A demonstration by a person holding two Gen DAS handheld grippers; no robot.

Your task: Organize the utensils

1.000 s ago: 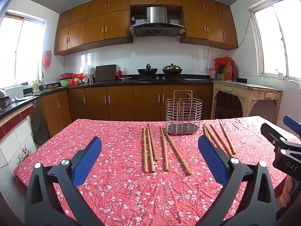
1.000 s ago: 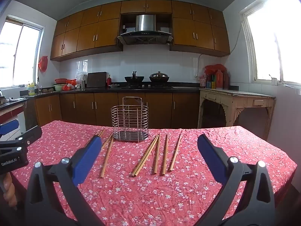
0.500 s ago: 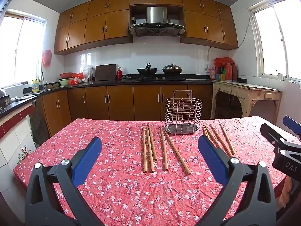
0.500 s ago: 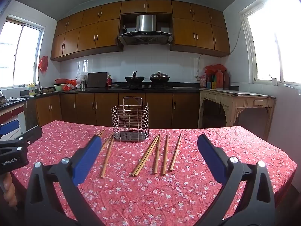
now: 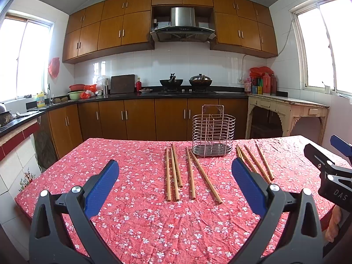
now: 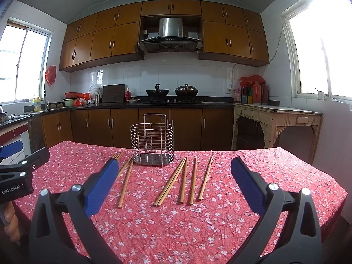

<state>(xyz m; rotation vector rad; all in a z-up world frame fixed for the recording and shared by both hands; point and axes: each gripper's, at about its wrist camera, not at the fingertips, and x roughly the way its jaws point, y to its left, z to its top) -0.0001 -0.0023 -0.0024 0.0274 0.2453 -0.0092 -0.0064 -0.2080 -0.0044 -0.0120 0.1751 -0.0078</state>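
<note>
The left gripper (image 5: pixel 175 189) was held above the near edge of the red flowered tablecloth (image 5: pixel 132 215), jaws spread wide and empty. Wooden chopsticks (image 5: pixel 176 173) lay loose on either side of the empty wire holder (image 5: pixel 213 136), which stood upright at the far middle, probably for loading. The right gripper (image 6: pixel 175 188) was likewise held wide apart and empty, nothing yet picked up.

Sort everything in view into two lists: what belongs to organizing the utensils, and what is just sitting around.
For the job:
wooden chopsticks
wire utensil holder
left gripper
right gripper

Just lying about:
floral tablecloth
woks
cutting board
bottles
</note>
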